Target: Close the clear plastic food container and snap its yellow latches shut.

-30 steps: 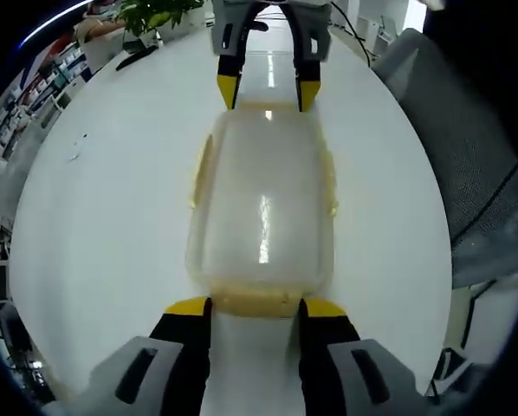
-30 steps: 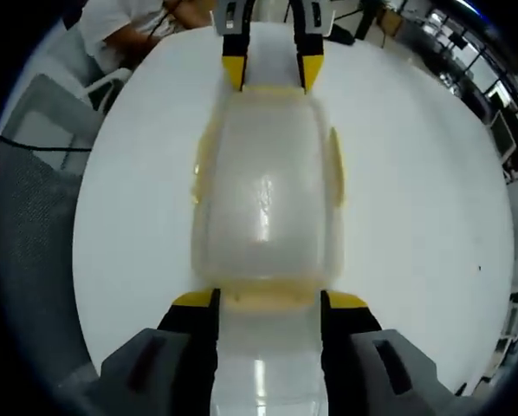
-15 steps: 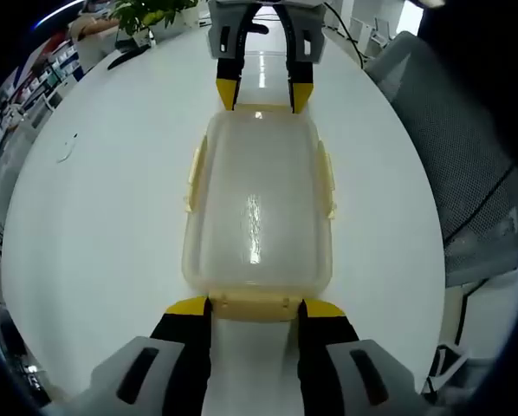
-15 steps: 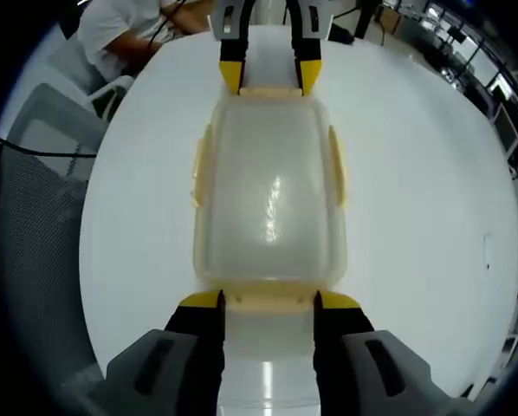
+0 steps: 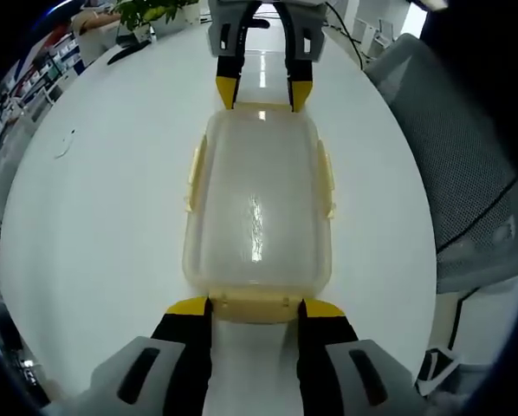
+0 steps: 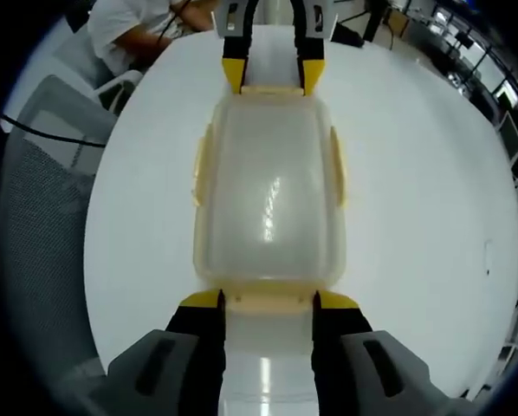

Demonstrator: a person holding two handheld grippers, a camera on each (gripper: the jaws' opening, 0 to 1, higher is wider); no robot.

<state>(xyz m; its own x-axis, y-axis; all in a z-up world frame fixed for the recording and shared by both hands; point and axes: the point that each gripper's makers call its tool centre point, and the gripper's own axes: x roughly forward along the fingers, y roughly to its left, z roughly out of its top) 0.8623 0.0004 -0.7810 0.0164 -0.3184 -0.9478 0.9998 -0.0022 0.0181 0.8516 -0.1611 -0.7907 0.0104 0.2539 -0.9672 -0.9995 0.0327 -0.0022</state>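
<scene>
Both claws settle at the container's two short ends, and the blur of a second ago is gone.

Since a second ago the clear plastic food container has sharpened from a smeared shape into a steady one, and over the last half second almost nothing shifts, so it looks set down flat on the white desk in the centre of both views. At bottom centre of the left gripper view, the left claw stands apart, straddling the near end latch; the right claw does the same at top centre. In the right gripper view the right claw sits at bottom centre, jaws apart. Yellow side latches seem flared outward, so I judge the lid on but snapping still ahead.
</scene>
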